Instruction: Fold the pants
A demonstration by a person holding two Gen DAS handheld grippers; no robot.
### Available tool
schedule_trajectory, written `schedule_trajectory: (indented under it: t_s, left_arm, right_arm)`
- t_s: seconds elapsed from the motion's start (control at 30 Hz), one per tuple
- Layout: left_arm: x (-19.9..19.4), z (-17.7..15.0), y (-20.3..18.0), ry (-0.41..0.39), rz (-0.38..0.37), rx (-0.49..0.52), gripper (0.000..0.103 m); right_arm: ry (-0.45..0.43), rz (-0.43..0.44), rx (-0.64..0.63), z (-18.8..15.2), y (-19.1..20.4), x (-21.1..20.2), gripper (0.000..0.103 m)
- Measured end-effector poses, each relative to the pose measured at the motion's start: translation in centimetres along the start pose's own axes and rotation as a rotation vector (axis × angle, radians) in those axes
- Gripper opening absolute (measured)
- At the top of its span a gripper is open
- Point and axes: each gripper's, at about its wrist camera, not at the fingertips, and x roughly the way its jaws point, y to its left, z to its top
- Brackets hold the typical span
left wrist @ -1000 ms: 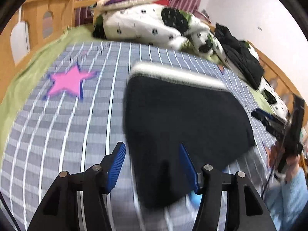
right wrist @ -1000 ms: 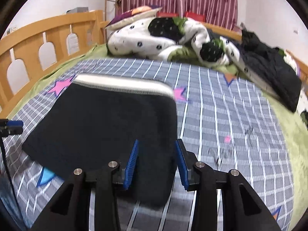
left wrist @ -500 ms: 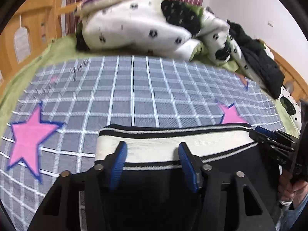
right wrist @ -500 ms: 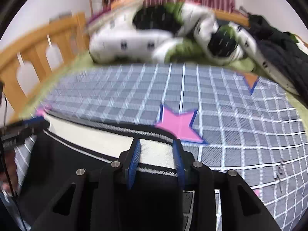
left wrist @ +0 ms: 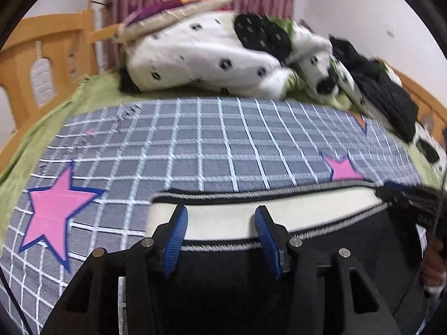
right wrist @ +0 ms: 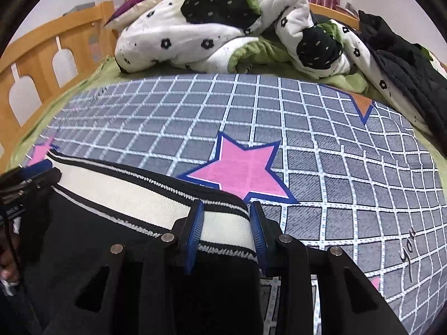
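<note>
— Pants (left wrist: 321, 254) first: where do they lie?

— Black pants, flat on the grey checked bedspread (left wrist: 195, 139) at the near end of the bed, with the cream waistband (right wrist: 117, 192) turned toward the far side. In the right wrist view the waistband's right end sits just beside a pink star (right wrist: 240, 170) printed on the spread.

— And the left tongs (left wrist: 219, 237)?

— Blue pads spread wide, one on each side of a stretch of the waistband near its left end. Fabric lies between them, but they are parted and do not pinch it.

— The right tongs (right wrist: 227, 234)?

— Narrower gap, set over the waistband's right corner; the band fills the space between the pads. Whether they actually squeeze the cloth, I cannot tell (the pads look only just apart from it).

— What lies around?

— Another pink star (left wrist: 56, 209) to the left of the pants in the left wrist view. Beyond the checked spread, a rumpled white quilt with black patches (right wrist: 223, 28) is heaped at the head of the bed, a black garment (right wrist: 405, 69) lies to its right, and a wooden bed rail (right wrist: 42, 55) runs along the left side.
</note>
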Motion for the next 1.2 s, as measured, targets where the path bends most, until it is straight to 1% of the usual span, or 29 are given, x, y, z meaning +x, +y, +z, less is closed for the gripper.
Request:
schedule_trajectory:
  t_s: [0.03, 0.07, 0.1, 0.17, 0.2, 0.27, 0.33, 0.4, 0.47, 0.57, 0.7, 0.77, 0.8, 0.83, 0.87, 0.93, 1.0, 1.07, 1.13, 1.17, 1.2]
  left_arm:
    - [-0.1, 0.1, 0.2, -0.002, 0.001, -0.018, 0.049]
    - [0.2, 0.2, 0.5, 0.012, -0.005, -0.032, 0.049]
    - [0.8, 0.1, 0.6, 0.036, -0.008, -0.032, 0.049]
    - [1.4, -0.3, 0.3, 0.052, 0.002, -0.007, 0.049]
    - [1.4, -0.3, 0.1, 0.048, 0.01, 0.001, 0.049]
    - [1.1, -0.4, -0.3, 0.043, 0.029, 0.018, 0.049]
    - [0.7, -0.5, 0.0, 0.051, 0.018, 0.004, 0.049]
    - [0.0, -0.8, 0.2, 0.079, 0.018, -0.004, 0.049]
    - [-1.3, -1.6, 0.3, 0.117, 0.026, -0.004, 0.049]
    - [-4.8, -3.5, 0.5, 0.144, 0.024, -0.014, 0.049]
    - [-10.0, -6.5, 0.5, 0.187, 0.012, -0.066, 0.049]
    - [-13.6, -8.2, 0.3, 0.17, 0.008, -0.09, 0.049]
    - [-15.0, -8.8, 0.2, 0.156, 0.005, -0.099, 0.054]
    - [-16.9, -9.8, -0.2, 0.141, 0.028, -0.103, 0.059]
    - [-18.1, -10.2, -0.6, 0.129, 0.041, -0.102, 0.063]
    - [-21.0, -11.7, -1.5, 0.094, 0.058, -0.094, 0.065]
    - [-23.1, -12.9, -2.5, 0.089, 0.076, -0.07, 0.067]
    - [-24.9, -13.7, -3.3, 0.087, 0.086, -0.055, 0.067]
    - [-26.8, -14.4, -3.9, 0.068, 0.099, -0.039, 0.071]
    - [-27.5, -14.8, -4.2, 0.06, 0.108, -0.031, 0.076]
    - [-28.2, -15.2, -4.3, 0.048, 0.117, -0.026, 0.079]
  right_arm:
    - [-0.006, 0.016, 0.001, 0.1, 0.1, -0.5, 0.033]
    - [-0.013, 0.04, -0.003, 0.2, 0.2, -1.1, 0.033]
    - [-0.022, 0.063, -0.009, 0.2, 0.3, -1.5, 0.034]
    - [-0.022, 0.08, -0.02, -0.2, 0.7, -1.3, 0.035]
    - [-0.016, 0.065, -0.025, -0.5, 0.9, -0.8, 0.035]
    - [-0.033, 0.021, -0.024, -1.0, 1.1, -0.1, 0.035]
    - [-0.028, 0.025, -0.017, -0.8, 0.9, -0.3, 0.035]
    - [-0.014, 0.024, 0.019, -0.8, 0.3, -1.1, 0.035]
    - [-0.004, 0.036, 0.057, -1.5, -0.4, -2.6, 0.035]
    - [-0.018, 0.041, 0.078, -2.9, -0.5, -5.6, 0.035]
    - [-0.066, 0.011, 0.115, -5.3, 0.0, -11.6, 0.035]
    - [-0.076, 0.01, 0.107, -6.9, 0.9, -14.3, 0.035]
    - [-0.083, 0.021, 0.102, -7.9, 1.4, -15.9, 0.035]
    - [-0.089, 0.027, 0.1, -8.7, 1.8, -17.0, 0.035]
    - [-0.091, 0.029, 0.093, -9.7, 2.4, -18.3, 0.035]
    - [-0.086, 0.031, 0.072, -11.3, 3.6, -20.3, 0.037]
    - [-0.067, 0.01, 0.039, -13.0, 5.0, -22.0, 0.038]
    - [-0.031, 0.012, 0.004, -14.7, 6.3, -23.3, 0.044]
    - [-0.026, -0.011, 0.006, -16.4, 7.1, -24.5, 0.047]
    - [-0.035, -0.023, 0.001, -17.1, 7.4, -25.3, 0.059]
    - [-0.054, -0.034, -0.009, -17.8, 7.8, -26.4, 0.068]
